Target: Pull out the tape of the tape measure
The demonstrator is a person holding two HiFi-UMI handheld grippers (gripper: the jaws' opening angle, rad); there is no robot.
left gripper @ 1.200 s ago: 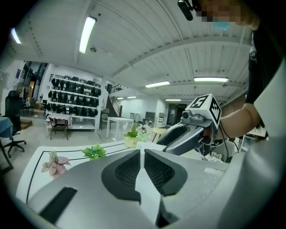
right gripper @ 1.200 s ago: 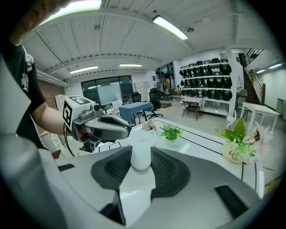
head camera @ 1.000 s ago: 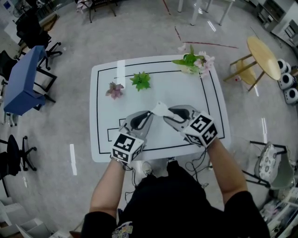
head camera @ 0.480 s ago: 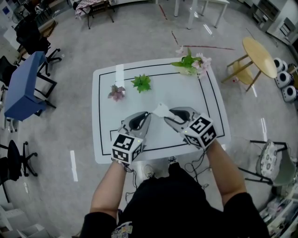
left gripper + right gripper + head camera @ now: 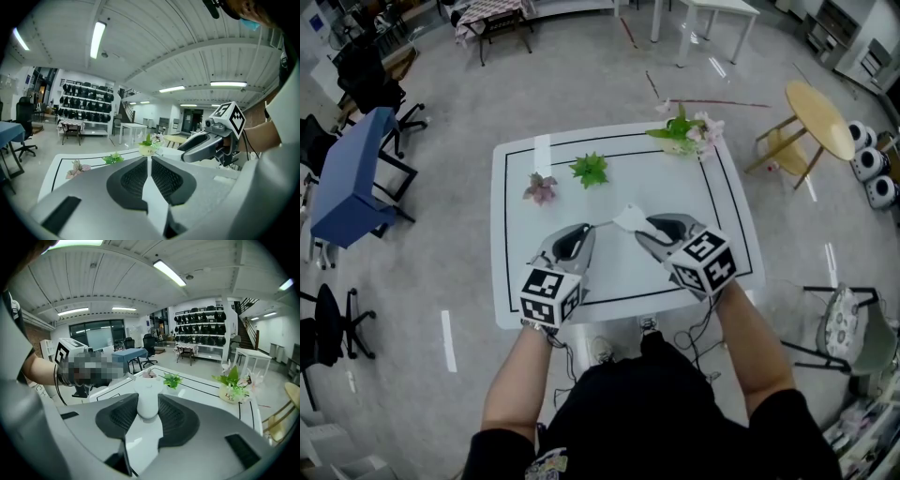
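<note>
Over the white table (image 5: 514,281) I hold both grippers tip to tip. My right gripper (image 5: 643,225) is shut on the white case of the tape measure (image 5: 629,217); in the right gripper view the case (image 5: 148,385) stands upright between the pads of that gripper (image 5: 148,398). My left gripper (image 5: 587,228) is shut on the end of the tape, and a short thin stretch of tape (image 5: 602,223) runs from it to the case. In the left gripper view a thin white strip sits between the nearly closed pads of the left gripper (image 5: 149,161), with the right gripper (image 5: 185,153) just beyond.
A small pink plant (image 5: 541,188), a green plant (image 5: 591,169) and a flower pot (image 5: 687,128) stand at the table's far side. A blue desk (image 5: 352,164) with office chairs stands at the left, a round wooden table (image 5: 821,116) at the right.
The left gripper has drawn a little to the left, away from the case, and a short length of tape now shows between the two grippers. The right gripper has barely moved.
</note>
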